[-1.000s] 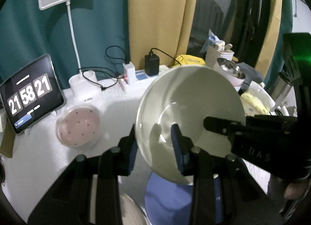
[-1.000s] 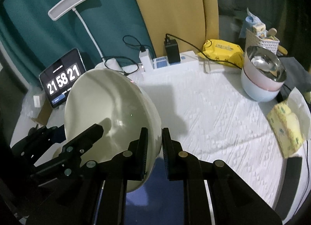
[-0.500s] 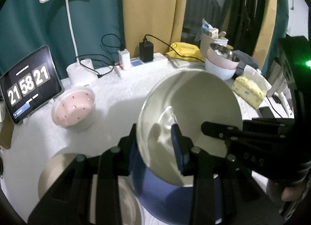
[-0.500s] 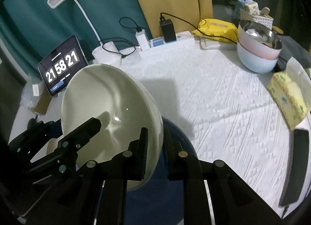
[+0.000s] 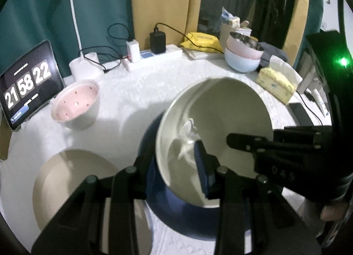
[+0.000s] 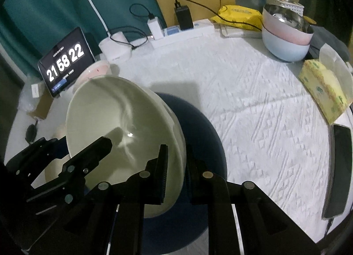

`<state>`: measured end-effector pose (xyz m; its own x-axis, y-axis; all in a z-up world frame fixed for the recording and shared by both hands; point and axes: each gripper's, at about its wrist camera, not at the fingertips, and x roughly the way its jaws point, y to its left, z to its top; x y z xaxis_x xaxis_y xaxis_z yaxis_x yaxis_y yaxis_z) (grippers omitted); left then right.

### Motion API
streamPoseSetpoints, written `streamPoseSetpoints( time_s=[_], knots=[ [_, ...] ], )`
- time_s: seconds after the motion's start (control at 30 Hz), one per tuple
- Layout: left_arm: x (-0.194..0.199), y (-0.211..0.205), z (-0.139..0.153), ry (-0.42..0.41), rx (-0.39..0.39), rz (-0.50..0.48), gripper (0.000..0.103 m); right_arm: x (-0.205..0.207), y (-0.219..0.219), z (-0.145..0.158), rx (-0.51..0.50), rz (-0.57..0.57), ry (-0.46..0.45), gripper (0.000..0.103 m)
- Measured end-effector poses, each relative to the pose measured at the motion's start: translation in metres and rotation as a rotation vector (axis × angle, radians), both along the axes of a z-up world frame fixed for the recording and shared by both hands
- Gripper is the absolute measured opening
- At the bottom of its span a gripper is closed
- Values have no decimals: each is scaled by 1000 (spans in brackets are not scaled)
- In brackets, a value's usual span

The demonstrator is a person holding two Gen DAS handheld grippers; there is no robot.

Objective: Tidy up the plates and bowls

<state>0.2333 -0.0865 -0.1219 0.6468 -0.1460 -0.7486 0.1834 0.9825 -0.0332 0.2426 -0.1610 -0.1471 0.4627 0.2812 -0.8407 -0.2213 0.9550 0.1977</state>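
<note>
At the far left of the left view stands the clock (image 5: 26, 83), with the pink bowl (image 5: 76, 103) beside it on the table (image 5: 136, 92) and a beige plate (image 5: 72, 186) at lower left. They lie apart, I judge, because they wait to be sorted.

In the middle I hold the white bowl (image 5: 218, 122) tilted on edge above the blue plate (image 5: 187, 211), apparently to set it down there. My left gripper (image 5: 176, 162) has narrow jaws clamped on the bowl's near rim, one pad (image 5: 201, 166) inside and the other outside. My right gripper (image 6: 176, 166) pinches the opposite rim, jaws nearly closed on the thin wall. Two grips on opposite edges keep the bowl from swinging.

The bowl's opening faces me, not up. Being round, it has no long axis. Its rim stands steeply, top edge leaning away.

At upper right, stacked bowls (image 5: 242, 56) sit at the table's back edge.
</note>
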Motion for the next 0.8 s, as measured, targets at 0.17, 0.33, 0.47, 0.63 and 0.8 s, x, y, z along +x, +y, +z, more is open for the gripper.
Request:
streamPoseSetpoints(
  time_s=[0.17, 0.33, 0.47, 0.63, 0.8],
  knots=[
    [-6, -5, -7, 27, 16, -15, 34, -4, 0, -3, -45, -6, 9, 16],
    [-9, -4, -9, 42, 7, -39, 34, -8, 3, -1, -95, 2, 0, 17],
    [-10, -1, -7, 38, 7, -40, 34, -9, 4, 3, -139, 7, -25, 18],
    [-9, 6, 3, 15, -10, -46, 35, -14, 4, 24, -186, -7, -94, 21],
    [-4, 18, 14, -3, -23, -35, 35, -12, 1, 39, -191, -11, -122, 21]
  ],
)
